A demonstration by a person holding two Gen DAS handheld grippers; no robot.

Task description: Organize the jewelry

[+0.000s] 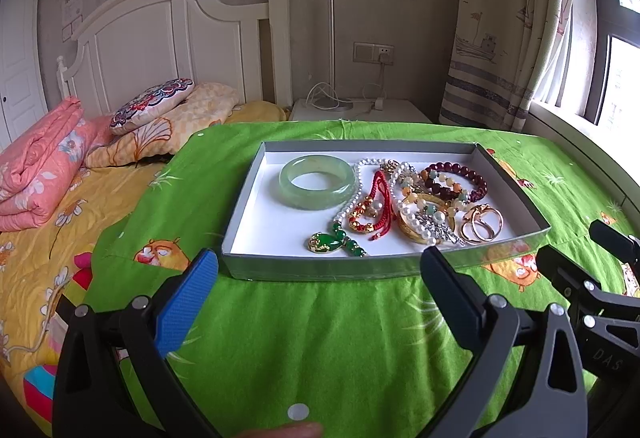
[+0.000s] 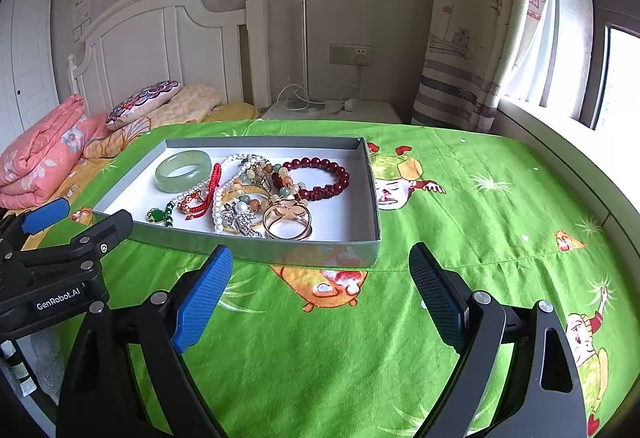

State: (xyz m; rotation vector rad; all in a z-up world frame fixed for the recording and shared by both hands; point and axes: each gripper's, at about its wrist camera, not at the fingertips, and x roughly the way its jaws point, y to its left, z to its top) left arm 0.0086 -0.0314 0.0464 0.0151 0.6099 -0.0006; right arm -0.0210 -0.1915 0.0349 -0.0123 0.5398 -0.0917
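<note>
Jewelry beyond left hand-held gripper.

Left gripper and right gripper hover, jaws spread wide.

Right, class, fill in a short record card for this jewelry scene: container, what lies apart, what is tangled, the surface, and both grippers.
container: shallow grey tray with a white floor
lying apart: green jade bangle, at the tray's left
tangled pile: pearl necklace, red cord bracelet, dark red bead bracelet, gold rings
surface: green cartoon-print cloth
left gripper: open, empty, short of the tray's near wall
right gripper: open, empty, beside the tray's near right corner
</note>
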